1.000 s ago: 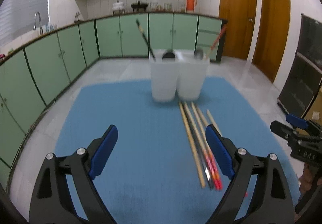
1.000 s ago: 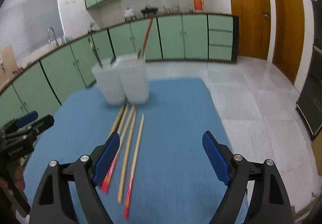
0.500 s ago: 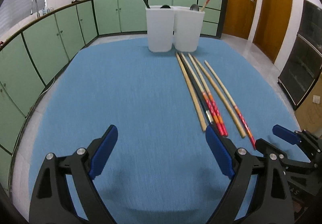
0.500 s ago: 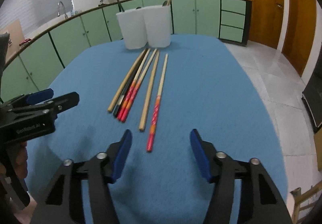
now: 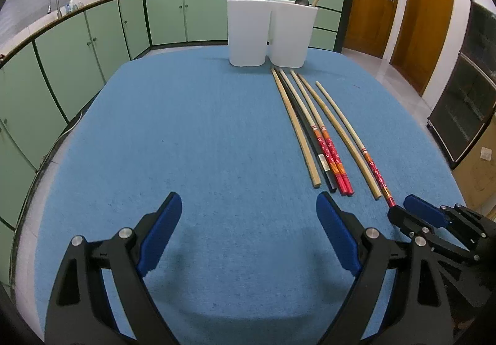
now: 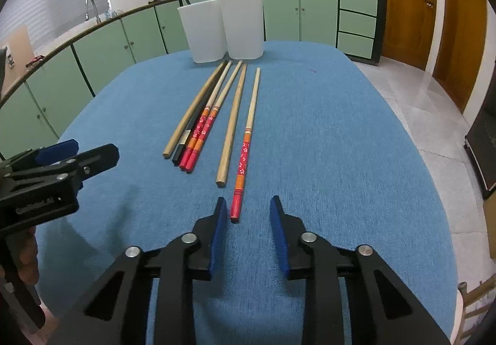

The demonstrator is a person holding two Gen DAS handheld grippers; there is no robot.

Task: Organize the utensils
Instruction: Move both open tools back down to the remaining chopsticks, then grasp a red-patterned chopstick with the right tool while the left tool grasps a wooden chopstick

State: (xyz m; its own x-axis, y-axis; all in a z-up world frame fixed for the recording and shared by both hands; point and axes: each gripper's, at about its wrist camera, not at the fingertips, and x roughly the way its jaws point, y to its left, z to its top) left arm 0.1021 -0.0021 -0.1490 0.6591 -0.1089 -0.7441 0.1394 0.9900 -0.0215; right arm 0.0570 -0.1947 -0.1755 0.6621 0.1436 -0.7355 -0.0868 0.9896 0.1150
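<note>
Nearest, the right gripper (image 6: 245,214) has dropped low over the blue tablecloth (image 6: 325,143); its jaws have just been closing and now stand narrow around the red end of the nearest red-handled chopstick (image 6: 243,159), not yet pinching it. That suggests the first pick is imminent. The left gripper (image 5: 248,214) has also come down, jaws wide and empty, beside the row. Beyond lie the other loose chopsticks (image 6: 201,115), untouched, side by side. Farthest stand the two white utensil holders (image 6: 223,30), already holding a few utensils.
</note>
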